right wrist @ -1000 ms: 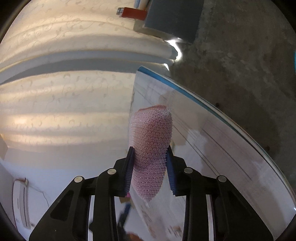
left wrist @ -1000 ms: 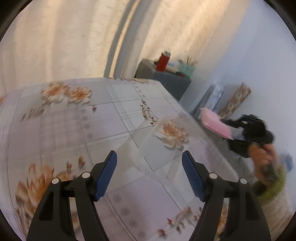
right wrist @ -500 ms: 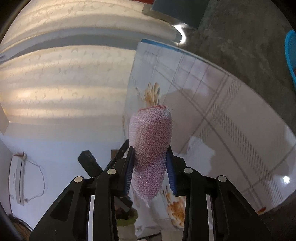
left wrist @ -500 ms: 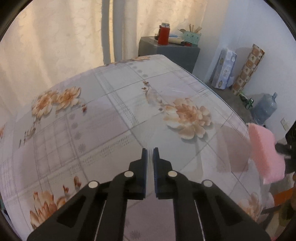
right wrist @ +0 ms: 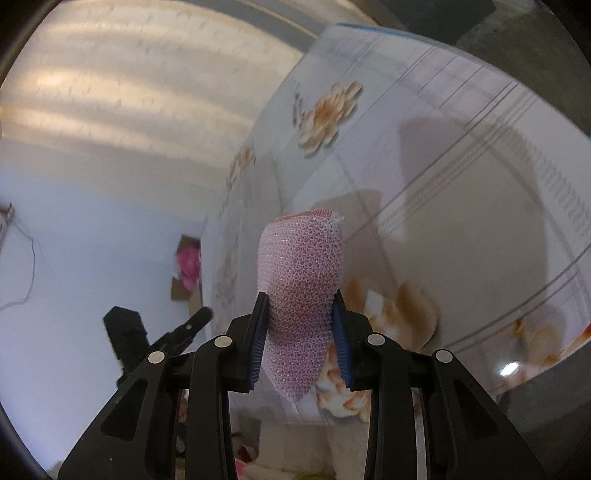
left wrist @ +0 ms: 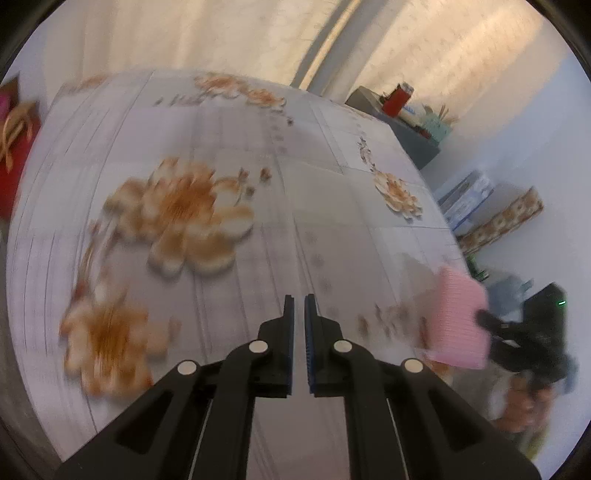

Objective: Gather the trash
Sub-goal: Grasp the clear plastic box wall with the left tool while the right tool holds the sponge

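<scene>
Tablecloth (left wrist: 229, 155) shows orange flowers; cream curtains (left wrist: 192, 33) hang behind.

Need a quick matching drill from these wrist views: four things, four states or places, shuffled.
Things:
1. left gripper
2. right gripper
3. pink foam net
4. red container

States or places:
A. on the dark cabinet past the table
B. jaws nearly together, nothing between them
C. pinched between blue pads
D. clamped on the pink piece

Pairs: 1-B, 2-D, 3-C, 4-A
</scene>
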The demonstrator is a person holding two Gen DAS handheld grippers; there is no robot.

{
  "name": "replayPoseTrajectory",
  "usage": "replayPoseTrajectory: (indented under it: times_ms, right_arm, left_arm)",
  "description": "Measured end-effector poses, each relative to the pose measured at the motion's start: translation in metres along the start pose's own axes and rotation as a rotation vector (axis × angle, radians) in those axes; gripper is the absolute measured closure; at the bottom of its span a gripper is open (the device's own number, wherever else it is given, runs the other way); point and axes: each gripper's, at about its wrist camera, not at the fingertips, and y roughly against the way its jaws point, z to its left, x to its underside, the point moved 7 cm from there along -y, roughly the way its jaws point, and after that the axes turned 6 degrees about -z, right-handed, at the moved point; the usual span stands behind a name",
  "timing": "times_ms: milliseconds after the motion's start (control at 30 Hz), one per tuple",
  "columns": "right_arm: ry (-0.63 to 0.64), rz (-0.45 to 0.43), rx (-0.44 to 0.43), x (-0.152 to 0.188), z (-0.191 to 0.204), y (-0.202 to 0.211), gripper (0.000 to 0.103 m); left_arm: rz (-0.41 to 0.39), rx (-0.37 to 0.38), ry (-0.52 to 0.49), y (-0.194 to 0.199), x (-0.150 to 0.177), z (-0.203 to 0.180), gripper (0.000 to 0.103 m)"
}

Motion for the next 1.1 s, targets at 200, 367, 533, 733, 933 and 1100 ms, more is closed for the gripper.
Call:
replayPoseTrajectory:
  times_ms: [200, 367, 533, 733, 933, 1100]
  right_arm:
    - [0.078, 0.0, 0.059, 0.008, 0.018, -0.006, 0.072]
    - [0.111, -0.019, 0.095, 0.014, 0.032, -0.001, 0.072]
    - [0.155, -0.04, 0.133, 0.019, 0.036, 0.004, 0.072]
    - [0.19, -0.055, 0.166, 0.026, 0.036, 0.012, 0.072]
    - [0.183, -0.05, 0.187, 0.028, 0.032, 0.008, 0.072]
    - [0.175, -0.029, 0.199, 0.03, 0.029, -0.005, 0.072]
  left_arm:
    - [-0.081, 0.027, -0.03, 0.023, -0.004, -0.008, 0.064]
    - [-0.075, -0.037, -0.094, -0.011, -0.025, -0.008, 0.064]
    - [-0.073, -0.131, -0.165, -0.044, -0.038, -0.004, 0.089]
    - [-0.072, -0.116, -0.18, -0.035, -0.024, -0.008, 0.098]
    - [-0.065, -0.161, -0.183, -0.016, 0.006, -0.003, 0.096]
    - [-0.038, -0.171, -0.195, -0.019, 0.013, -0.005, 0.095]
